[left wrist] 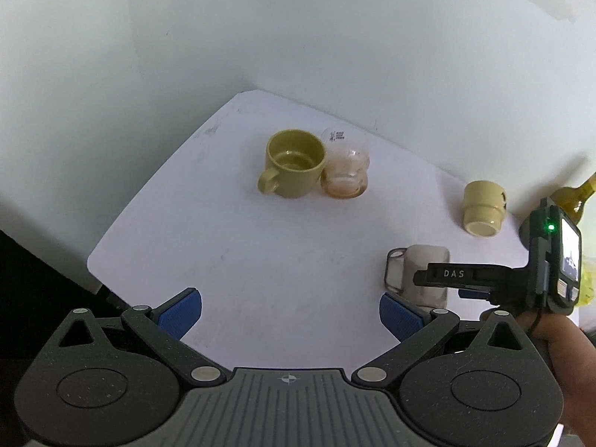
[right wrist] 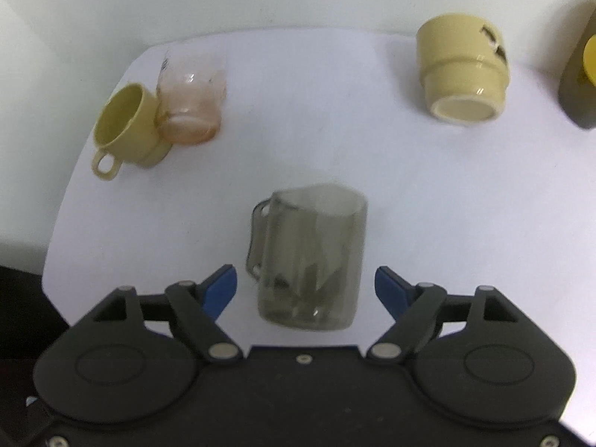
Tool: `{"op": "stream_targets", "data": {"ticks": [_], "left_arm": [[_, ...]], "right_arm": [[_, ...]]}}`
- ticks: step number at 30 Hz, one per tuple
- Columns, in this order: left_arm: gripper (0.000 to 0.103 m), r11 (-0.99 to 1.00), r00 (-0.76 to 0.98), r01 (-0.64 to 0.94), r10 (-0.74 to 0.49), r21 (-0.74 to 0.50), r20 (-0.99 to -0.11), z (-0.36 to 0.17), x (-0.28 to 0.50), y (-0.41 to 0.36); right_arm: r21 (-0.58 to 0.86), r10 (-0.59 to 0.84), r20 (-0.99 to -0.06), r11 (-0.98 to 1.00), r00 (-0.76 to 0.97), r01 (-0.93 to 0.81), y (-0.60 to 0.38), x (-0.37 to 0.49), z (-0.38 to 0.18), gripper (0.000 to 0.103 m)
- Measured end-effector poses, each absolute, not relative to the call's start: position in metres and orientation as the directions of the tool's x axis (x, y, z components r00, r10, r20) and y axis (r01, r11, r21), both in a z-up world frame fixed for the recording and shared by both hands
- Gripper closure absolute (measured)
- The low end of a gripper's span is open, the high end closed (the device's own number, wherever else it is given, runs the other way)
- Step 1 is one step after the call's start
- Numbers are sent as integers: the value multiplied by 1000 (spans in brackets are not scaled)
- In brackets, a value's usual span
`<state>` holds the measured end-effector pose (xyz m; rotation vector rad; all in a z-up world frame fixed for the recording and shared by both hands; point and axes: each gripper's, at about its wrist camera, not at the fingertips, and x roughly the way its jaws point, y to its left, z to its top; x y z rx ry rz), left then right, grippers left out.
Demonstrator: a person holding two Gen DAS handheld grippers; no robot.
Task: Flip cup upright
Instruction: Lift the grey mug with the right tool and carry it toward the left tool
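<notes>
Sitting at the upper left of the right wrist view, an olive-yellow mug (right wrist: 128,130) is standing upright on the white table (right wrist: 298,119) with its handle pointing toward the camera, and a clear, orange-stained glass (right wrist: 192,108) is touching its right side. In the lower centre of that view, the smoky grey glass mug (right wrist: 309,257) is resting on the table, its handle on the left and its thick base nearest the camera; it is blurred, so I cannot tell whether it is lying down or standing inverted. The right gripper (right wrist: 306,288) is spreading its blue-padded fingers (right wrist: 221,290) wide on either side of the mug, not touching it. At the upper right, a cream ceramic cup (right wrist: 462,70) is standing upside down, and a dark bottle (right wrist: 581,85) is showing at the right edge. In the left wrist view, the left gripper (left wrist: 290,313) is holding its jaws released and wide over bare table at the bottom of the frame, while the grey mug (left wrist: 421,260) is sitting at the lower right, partly hidden behind the right gripper's body.
</notes>
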<state>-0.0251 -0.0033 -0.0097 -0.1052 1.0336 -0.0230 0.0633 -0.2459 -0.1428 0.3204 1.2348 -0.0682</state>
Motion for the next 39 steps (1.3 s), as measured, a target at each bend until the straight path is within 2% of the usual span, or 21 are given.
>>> {"op": "stream_targets", "data": {"ticks": [2,3,4,8,15,17,24,30,39], "left_arm": [[0,997,527,-38,-36,-66,-849,-1,-34,-1],[0,999,536,-36,-14,-39,-844,0,-35,-1],[0,999,538,-34,-7,-30,-843,0,-34,-1],[0,999,547,-42,9,-16,-837,0,-37,7],[0,998,537,-52,11,-20,-843,-4,-35,15],[0,999,537,-41,8,-17,-844,-4,-35,14],[0,999,519,29,-28,-15,-854,-13,-26,-6],[0,994,506,105,-65,-13,-860,-20,-15,-34],[0,981,534,192,-120,-18,-837,-36,-9,-71]], "right_arm": [[210,134,-938,953,321,217,-247,67,-145,30],[208,133,-938,954,319,214,-244,71,-150,40],[182,119,-950,962,289,202,-238,76,-155,41],[153,98,-957,970,273,187,-226,73,-153,42],[192,148,-960,965,236,180,-205,61,-154,42],[236,187,-950,954,251,183,-204,54,-144,42],[263,189,-921,947,341,183,-228,32,-106,41],[262,148,-911,928,385,266,-281,-8,-83,38],[244,90,-925,885,369,396,-331,-50,-92,36]]}}
